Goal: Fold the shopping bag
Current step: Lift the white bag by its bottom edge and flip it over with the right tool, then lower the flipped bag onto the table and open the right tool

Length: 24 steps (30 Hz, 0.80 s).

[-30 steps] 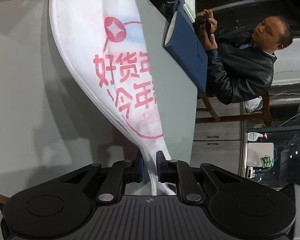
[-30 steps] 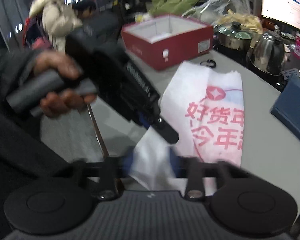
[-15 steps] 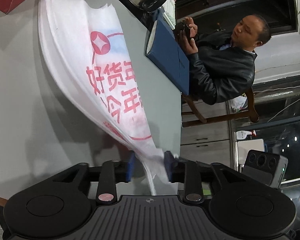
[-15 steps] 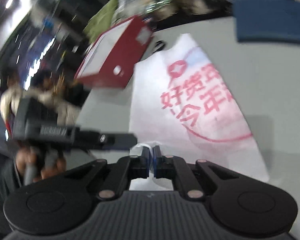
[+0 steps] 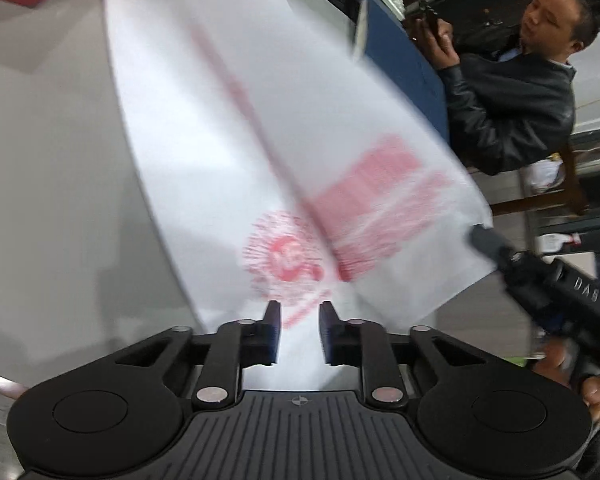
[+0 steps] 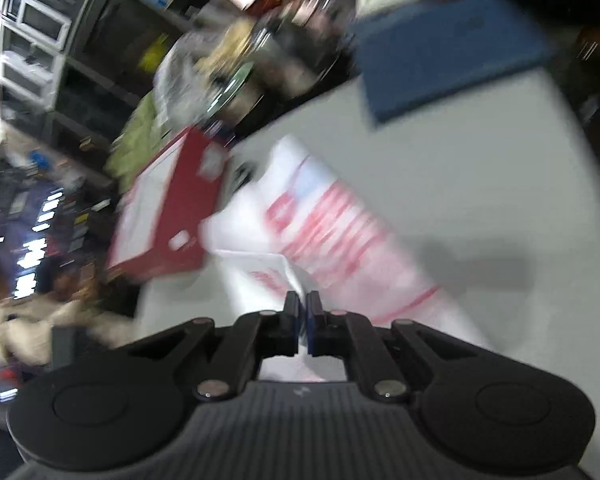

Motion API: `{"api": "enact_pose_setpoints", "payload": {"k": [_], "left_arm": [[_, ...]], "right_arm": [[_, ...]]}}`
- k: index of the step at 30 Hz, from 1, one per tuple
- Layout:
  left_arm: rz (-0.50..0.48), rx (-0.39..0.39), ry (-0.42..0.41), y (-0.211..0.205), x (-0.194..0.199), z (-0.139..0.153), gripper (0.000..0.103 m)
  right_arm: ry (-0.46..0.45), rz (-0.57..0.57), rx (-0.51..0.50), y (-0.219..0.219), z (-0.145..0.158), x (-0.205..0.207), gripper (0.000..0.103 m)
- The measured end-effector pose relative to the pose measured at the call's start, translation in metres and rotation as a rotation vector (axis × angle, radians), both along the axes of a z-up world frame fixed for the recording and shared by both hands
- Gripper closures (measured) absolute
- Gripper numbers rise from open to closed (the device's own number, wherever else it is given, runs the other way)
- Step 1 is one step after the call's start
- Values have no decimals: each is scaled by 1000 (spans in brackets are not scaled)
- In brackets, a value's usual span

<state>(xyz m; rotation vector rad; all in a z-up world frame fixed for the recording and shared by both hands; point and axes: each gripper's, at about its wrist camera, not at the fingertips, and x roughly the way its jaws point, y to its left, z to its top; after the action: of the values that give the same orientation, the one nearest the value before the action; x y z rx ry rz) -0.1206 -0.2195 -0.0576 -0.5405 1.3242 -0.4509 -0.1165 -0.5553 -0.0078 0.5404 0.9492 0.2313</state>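
My right gripper [image 6: 303, 312] is pinched tight on a near corner of the white printed shopping bag [image 5: 228, 128] sprawled across the grey bench [image 5: 52, 184], my left gripper [image 5: 299, 320] gapes around its near edge, and this light, floppy, slippery film wants edge grips.

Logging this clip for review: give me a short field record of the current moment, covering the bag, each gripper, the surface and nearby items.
bag: white shopping bag with red print, partly lifted off the table, image blurred
left gripper: jaws apart, bag fabric lying between them, not pinched
right gripper: jaws closed on a bag edge
surface: grey table
nearby: red box beside the bag's far end; blue folder further back
bystander: seated man in dark jacket at the table's far side
fold status: not yet folded flat
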Motion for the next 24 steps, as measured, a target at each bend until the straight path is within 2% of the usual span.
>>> {"api": "enact_pose_setpoints", "payload": {"k": [2,4,8,12,14,16,17,18,19,20,21,22,23,24], "left_arm": [[12,34,-15,9,-4,3,87],[23,64,-23,20,-8,4,87],[49,29,-31,32,-12,5,86],[31,12,-67,19,-11,7,86],[-5,42,-74,4,-9,6,86],[-55,84,-79,-12,-5,2,86],[-78,109,-72,-18,-4,-1,86],[-101,133,-65,-24,-2,-4,86],[-117,172,-56,-28,-3,-5,86],[-133,210,-47,-32,-3,-7,86],[-133,219,-50,-32,-3,-8,86],[-126,205,-44,-29,-6,-9,86],[-111,197,-39,-25,-7,-8,86],[-95,189,-35,-20,-8,-8,86]], "right_arm": [[-27,-91,-86,-11,4,-6,100],[-13,-188,-142,-25,1,-12,100],[39,-327,-311,-46,-9,-27,100],[104,-469,-472,-57,-22,-36,100],[103,-519,-546,-63,-27,-37,99],[77,-506,-624,-63,-29,-34,93],[40,-492,-666,-60,-29,-33,84],[3,-470,-731,-55,-26,-32,64],[-35,-441,-835,-48,-24,-30,49],[-88,-428,-949,-40,-20,-29,18],[-157,-432,-1051,-33,-15,-32,11],[-235,-424,-1120,-25,-9,-36,11],[-313,-369,-1107,-17,-1,-42,11],[-376,-276,-1043,-11,6,-48,11]]}}
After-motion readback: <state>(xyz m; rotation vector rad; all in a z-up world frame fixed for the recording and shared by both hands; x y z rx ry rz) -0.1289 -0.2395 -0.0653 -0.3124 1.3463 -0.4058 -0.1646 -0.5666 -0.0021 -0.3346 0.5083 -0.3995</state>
